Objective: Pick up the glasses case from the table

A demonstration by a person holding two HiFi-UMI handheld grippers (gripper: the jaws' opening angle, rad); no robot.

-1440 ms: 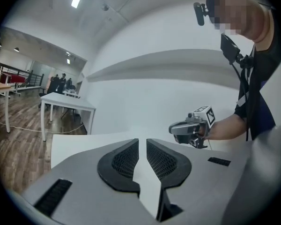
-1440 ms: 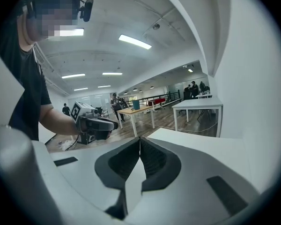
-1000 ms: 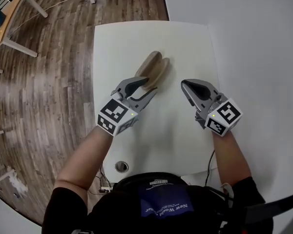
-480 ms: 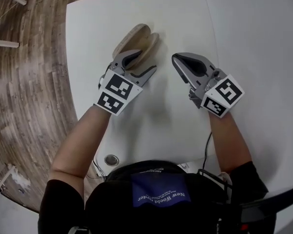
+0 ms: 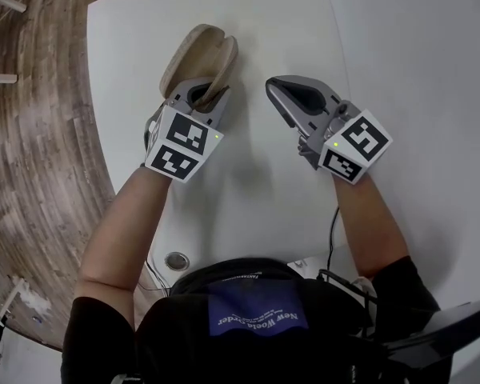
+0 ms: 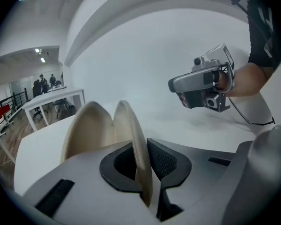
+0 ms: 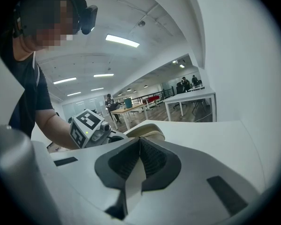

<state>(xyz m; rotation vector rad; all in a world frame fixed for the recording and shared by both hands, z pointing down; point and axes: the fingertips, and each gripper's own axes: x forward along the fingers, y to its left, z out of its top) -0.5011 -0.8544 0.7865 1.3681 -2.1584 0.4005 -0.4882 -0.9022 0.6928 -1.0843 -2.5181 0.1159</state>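
A tan glasses case point(image 5: 194, 50), gaping like a clamshell, lies on the white table point(image 5: 264, 22) at its left side. My left gripper point(image 5: 202, 94) is at the case's near end, and its jaws are closing. In the left gripper view the case's right shell point(image 6: 131, 130) stands between the pads point(image 6: 166, 161), which touch it on both sides. My right gripper point(image 5: 274, 86) hovers to the right of the case, apart from it. Its pads point(image 7: 152, 161) meet with nothing between them. In the right gripper view the case point(image 7: 147, 131) lies beyond the left gripper point(image 7: 91, 128).
The table's left edge point(image 5: 96, 110) drops to a wooden floor point(image 5: 32, 134). A round cable hole point(image 5: 177, 260) and a black cable point(image 5: 330, 230) lie near the table's front edge. Other tables point(image 6: 51, 100) and people stand far off in the room.
My left gripper has gone forward and down onto the case's near end, and its jaws have narrowed round one shell. My right gripper has sunk a little and stays shut.
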